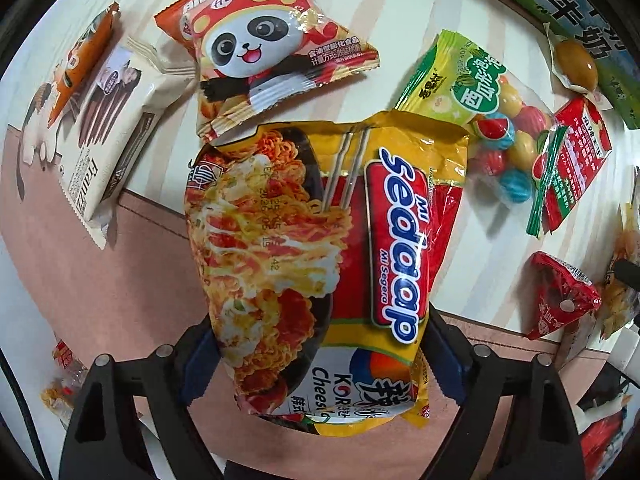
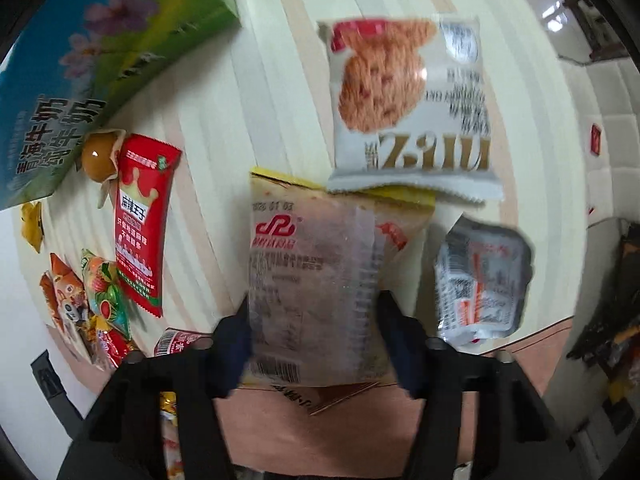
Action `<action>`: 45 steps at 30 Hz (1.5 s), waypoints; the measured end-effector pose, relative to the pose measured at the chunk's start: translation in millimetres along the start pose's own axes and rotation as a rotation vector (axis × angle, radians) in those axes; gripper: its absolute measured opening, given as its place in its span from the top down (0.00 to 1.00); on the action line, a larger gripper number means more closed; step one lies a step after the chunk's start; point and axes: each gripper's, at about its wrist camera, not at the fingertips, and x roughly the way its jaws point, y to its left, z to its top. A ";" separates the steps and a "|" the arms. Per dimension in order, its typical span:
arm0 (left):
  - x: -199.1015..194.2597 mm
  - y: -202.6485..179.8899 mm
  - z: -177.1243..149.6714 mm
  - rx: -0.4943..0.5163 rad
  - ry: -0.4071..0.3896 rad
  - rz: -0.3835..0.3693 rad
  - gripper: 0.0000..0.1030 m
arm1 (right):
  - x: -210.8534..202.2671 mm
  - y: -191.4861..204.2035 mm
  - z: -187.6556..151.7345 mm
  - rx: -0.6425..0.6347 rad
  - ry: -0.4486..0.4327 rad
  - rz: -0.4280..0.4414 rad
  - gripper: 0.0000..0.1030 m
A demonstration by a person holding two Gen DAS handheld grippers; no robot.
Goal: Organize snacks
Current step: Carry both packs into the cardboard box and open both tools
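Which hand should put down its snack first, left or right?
Probably left. The left gripper holds the Sedaap noodle pack in sharp view, with the panda snack bag just ahead. The right gripper's view is blurred, so it seems mid-move.

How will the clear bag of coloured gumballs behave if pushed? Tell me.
The gumball bag would likely sag and reshape, since its clear film sits loosely around round balls. The balls probably shift inside rather than slide as one block. Its glossy film may slip on the striped tabletop.
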 end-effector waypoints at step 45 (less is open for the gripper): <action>-226.4 -141.5 240.9 0.349 -0.239 -0.218 0.14 | -202.7 157.1 93.5 -0.201 -0.442 0.186 0.60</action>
